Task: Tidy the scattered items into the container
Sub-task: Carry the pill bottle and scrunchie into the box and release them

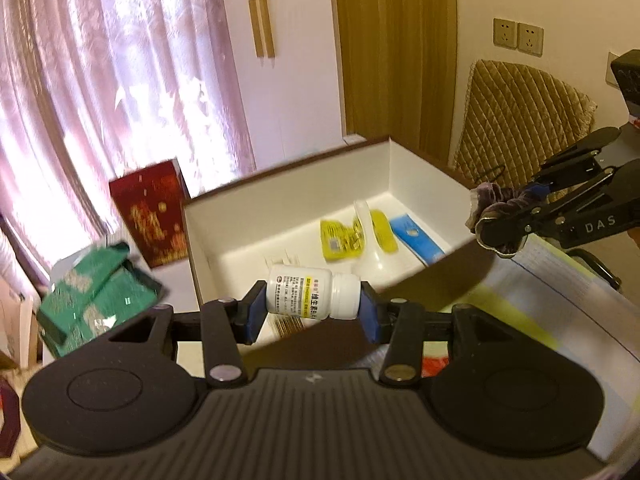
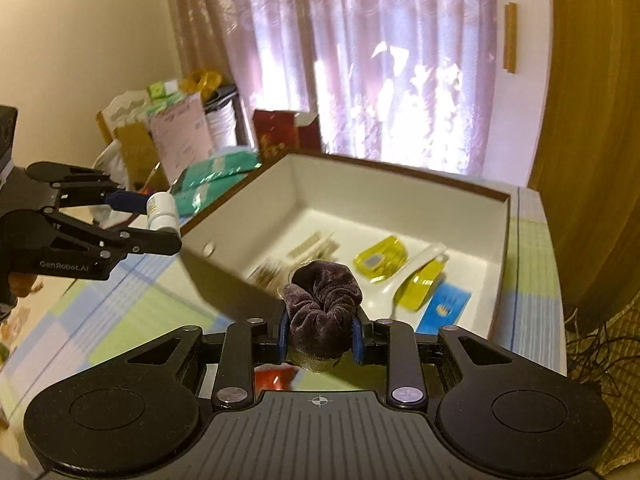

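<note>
Left gripper (image 1: 312,307): blue pads pinch a white pill bottle (image 1: 310,295) end to end, one pad on the base, the other on the cap, bottle lying sideways in the air at the near edge of the white box (image 1: 288,196). Judged light and rigid, smooth plastic; an axial hold like this could let it pivot or slip, so a grip across the labelled body would likely be steadier. Contents unknown; cannot tell whether it is full. Right gripper (image 2: 320,340): pads squeezed in on a dark velvet scrunchie (image 2: 324,300), which bulges up above them, held near the box's near wall. Judged very light, soft, compressible, not fragile; any pinch on the fabric ring should serve, and it should drop without bouncing. Box sits on a checked tablecloth (image 2: 132,304); inside lie yellow sachets (image 2: 382,260), a white spoon (image 2: 404,276), a blue packet (image 2: 444,306). Both items not yet released.
</note>
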`<state>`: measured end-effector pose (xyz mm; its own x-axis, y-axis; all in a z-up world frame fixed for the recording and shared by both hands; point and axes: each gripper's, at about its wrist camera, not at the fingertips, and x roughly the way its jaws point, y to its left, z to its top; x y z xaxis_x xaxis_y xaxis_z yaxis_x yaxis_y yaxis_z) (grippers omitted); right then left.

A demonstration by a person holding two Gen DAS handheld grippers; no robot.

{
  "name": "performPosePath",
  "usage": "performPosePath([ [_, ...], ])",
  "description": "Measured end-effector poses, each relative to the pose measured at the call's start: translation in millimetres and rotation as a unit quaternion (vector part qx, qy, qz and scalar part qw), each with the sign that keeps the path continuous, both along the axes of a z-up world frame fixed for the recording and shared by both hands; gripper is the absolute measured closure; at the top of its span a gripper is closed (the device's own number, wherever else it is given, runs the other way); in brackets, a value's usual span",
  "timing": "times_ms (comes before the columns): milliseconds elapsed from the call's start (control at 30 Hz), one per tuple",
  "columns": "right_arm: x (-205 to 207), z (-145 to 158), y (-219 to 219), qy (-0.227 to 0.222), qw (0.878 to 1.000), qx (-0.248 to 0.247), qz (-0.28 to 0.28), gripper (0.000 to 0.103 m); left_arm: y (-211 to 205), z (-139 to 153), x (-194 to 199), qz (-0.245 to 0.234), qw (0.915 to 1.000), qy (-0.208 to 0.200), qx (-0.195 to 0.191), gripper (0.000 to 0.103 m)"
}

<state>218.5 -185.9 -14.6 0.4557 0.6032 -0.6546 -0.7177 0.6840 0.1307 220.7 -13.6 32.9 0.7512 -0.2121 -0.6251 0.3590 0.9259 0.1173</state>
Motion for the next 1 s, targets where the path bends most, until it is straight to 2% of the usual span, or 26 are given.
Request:
performPosePath([
  [333,69.9,-2.0,13.3,0.019,1.0,0.014,0.0,0.071,-8.5,-4.9,69.5,-0.018,0.9994,0.007,0.028,0.061],
  [667,132.9,-37.0,47.5,0.044,0.998,-0.029,0.035,0.071,4.5,-42.0,145.1,-0.03,0.9951,0.046,0.082,0.061],
  [867,160.4,-54.8,64.8,0.06,0.996,-0.043,0.045,0.071,10.0,-69.6,174.7,-0.059,0.9879,0.052,0.134,0.061],
  [1000,173.6,-64.1,71.4,0.07,0.995,-0.044,0.048,0.071,8.9,-86.5,192.6,-0.081,0.9778,0.065,0.182,0.061],
])
